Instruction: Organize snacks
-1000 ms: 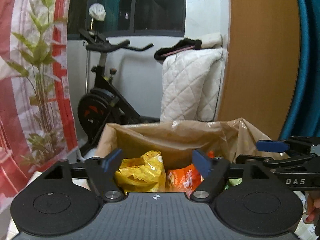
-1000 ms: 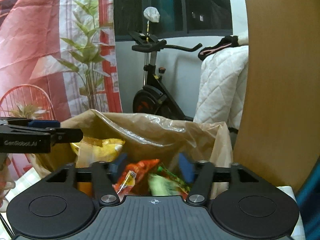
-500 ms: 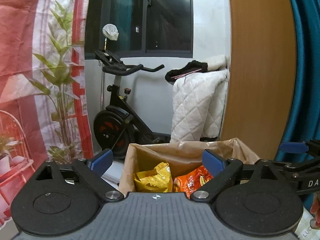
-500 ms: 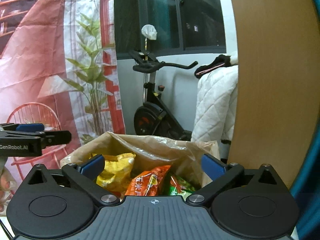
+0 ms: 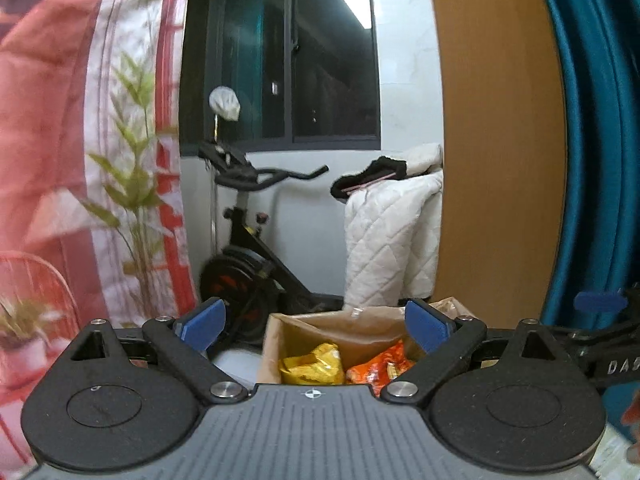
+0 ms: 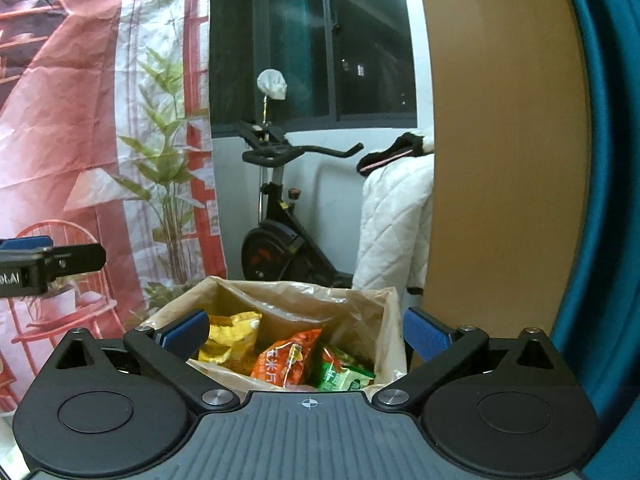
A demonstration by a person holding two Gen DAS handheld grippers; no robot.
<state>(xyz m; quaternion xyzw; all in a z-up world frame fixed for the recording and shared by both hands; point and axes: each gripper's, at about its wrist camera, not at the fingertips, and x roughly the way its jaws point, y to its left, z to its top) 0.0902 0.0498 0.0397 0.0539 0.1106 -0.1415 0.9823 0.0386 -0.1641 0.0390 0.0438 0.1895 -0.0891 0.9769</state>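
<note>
A brown paper bag [image 6: 304,300] stands open below both grippers and also shows in the left wrist view [image 5: 360,324]. Inside lie a yellow snack packet [image 6: 230,336], an orange snack packet [image 6: 288,358] and a green snack packet [image 6: 340,370]. The left wrist view shows the yellow packet [image 5: 312,364] and the orange packet [image 5: 380,366]. My left gripper [image 5: 316,322] is open and empty, above and behind the bag. My right gripper [image 6: 306,330] is open and empty over the bag's near edge. The left gripper's side [image 6: 48,264] shows at the right wrist view's left edge.
An exercise bike [image 6: 288,236] stands behind the bag by the window wall. A white quilt [image 6: 396,228] hangs to its right. A wooden panel [image 6: 500,160] and a teal curtain [image 6: 608,200] are on the right. A red printed backdrop [image 6: 100,140] hangs on the left.
Both grippers have opened wide and pulled up and back from the bag. The bag and its packets now look smaller and lower in both views.
</note>
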